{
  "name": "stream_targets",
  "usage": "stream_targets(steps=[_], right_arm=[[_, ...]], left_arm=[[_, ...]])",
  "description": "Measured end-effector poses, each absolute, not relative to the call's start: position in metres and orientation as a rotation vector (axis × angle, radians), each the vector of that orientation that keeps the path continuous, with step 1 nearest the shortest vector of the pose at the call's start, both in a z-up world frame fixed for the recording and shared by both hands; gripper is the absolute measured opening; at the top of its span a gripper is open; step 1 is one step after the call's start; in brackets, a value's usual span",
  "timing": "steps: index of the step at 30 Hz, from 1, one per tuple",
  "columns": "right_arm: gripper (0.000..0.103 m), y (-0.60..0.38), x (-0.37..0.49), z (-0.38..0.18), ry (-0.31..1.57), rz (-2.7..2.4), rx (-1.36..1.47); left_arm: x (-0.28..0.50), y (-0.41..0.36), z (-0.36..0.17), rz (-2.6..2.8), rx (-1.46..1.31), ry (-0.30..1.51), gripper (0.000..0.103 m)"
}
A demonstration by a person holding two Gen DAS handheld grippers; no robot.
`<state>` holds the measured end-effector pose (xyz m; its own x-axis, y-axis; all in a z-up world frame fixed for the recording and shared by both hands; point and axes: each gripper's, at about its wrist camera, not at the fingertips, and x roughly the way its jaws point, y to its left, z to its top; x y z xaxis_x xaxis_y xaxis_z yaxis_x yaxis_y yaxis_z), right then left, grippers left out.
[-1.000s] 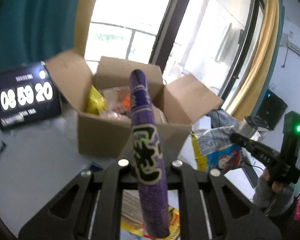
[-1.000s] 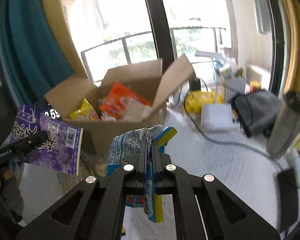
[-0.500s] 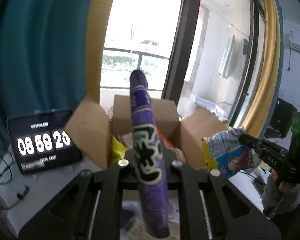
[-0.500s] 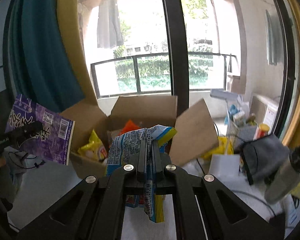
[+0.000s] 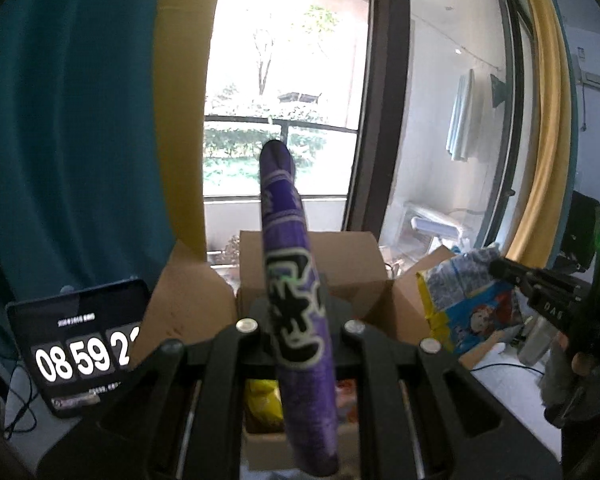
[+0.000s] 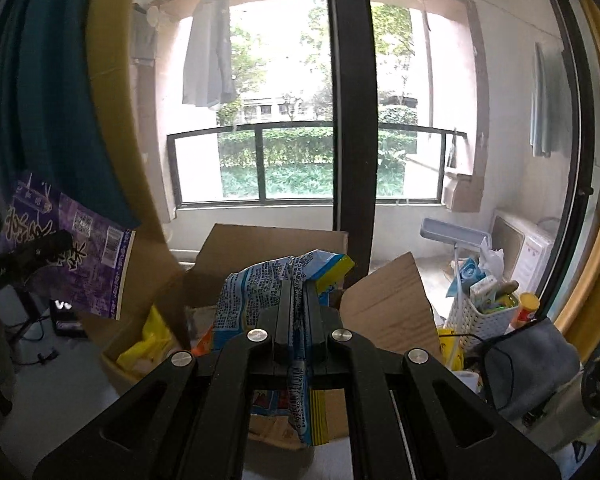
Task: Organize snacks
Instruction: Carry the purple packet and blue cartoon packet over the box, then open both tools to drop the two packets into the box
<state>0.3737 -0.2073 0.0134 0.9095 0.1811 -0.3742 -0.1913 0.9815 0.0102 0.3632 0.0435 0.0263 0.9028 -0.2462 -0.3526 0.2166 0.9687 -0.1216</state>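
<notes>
Both packets are held high over the open cardboard box (image 6: pixel 276 248), it seems so they can go down among the snacks already inside. The left claw (image 5: pixel 298 320) is clamped on the purple snack bag (image 5: pixel 296 312), gripped edge-on, so in the left wrist view it rises as a narrow strip from bottom centre towards mid-frame. The bag runs straight out between the jaws, and the box's far wall and flaps sit just behind it in the lower middle. A yellow packet (image 5: pixel 262 404) shows inside the box below the claw.

The right claw (image 6: pixel 298 320) is clamped on the crumpled top of the blue and yellow snack bag (image 6: pixel 284 280), whose body hangs below the jaws at bottom centre of the right wrist view. The box lies directly beyond it, with yellow and orange packets at lower left. A clock display (image 5: pixel 76 344) stands on the desk (image 5: pixel 512 396) at lower left of the left view
</notes>
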Motion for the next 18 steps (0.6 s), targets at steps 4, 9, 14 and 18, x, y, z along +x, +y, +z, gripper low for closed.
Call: stream_targets(steps=[4,9,14,18], right_arm=[[0.004,-0.208,0.396,0.016,0.377,0.136,-0.043],[0.004,-0.204,0.427,0.014,0.361,0.052,-0.087],[0.004,-0.192,0.458,0.002,0.351,-0.018,-0.135],[0.005,-0.18,0.488,-0.015,0.386,-0.061,-0.162]], left_arm=[[0.396,0.046,0.016,-0.235,-0.072,0.392,0.012],[0.44,0.045,-0.003,-0.236,-0.08,0.45,0.014],[0.478,0.038,-0.02,-0.202,-0.058,0.51,0.021],[0.492,0.044,-0.028,-0.186,-0.103,0.531,0.062]])
